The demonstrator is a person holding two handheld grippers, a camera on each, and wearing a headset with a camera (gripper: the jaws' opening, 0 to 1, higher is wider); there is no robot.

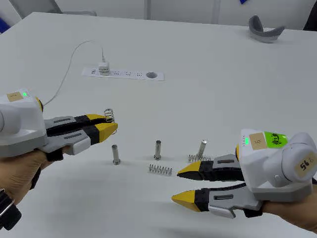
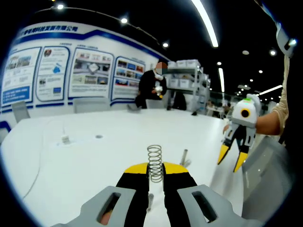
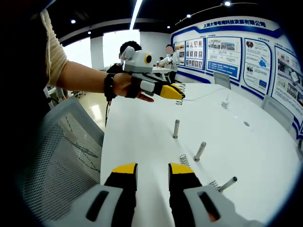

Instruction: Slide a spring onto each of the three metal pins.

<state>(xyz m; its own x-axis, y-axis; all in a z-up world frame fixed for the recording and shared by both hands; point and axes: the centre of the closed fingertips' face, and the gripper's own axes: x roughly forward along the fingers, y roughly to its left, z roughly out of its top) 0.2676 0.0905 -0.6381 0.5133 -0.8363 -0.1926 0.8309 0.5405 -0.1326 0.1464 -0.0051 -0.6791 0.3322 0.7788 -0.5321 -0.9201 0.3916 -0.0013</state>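
Pinching a spring (image 1: 109, 115) in the closed fingers of the left gripper (image 1: 113, 126), coil sticking up past the tips, above and slightly left of the leftmost pin (image 1: 116, 154) of three bare ones on the table (image 1: 223, 89). Holding the right gripper (image 1: 176, 185) open and empty beside two loose springs (image 1: 160, 169). Probably calling for squaring the coil's open end over the pin tip, lowering slowly, releasing only once threaded.
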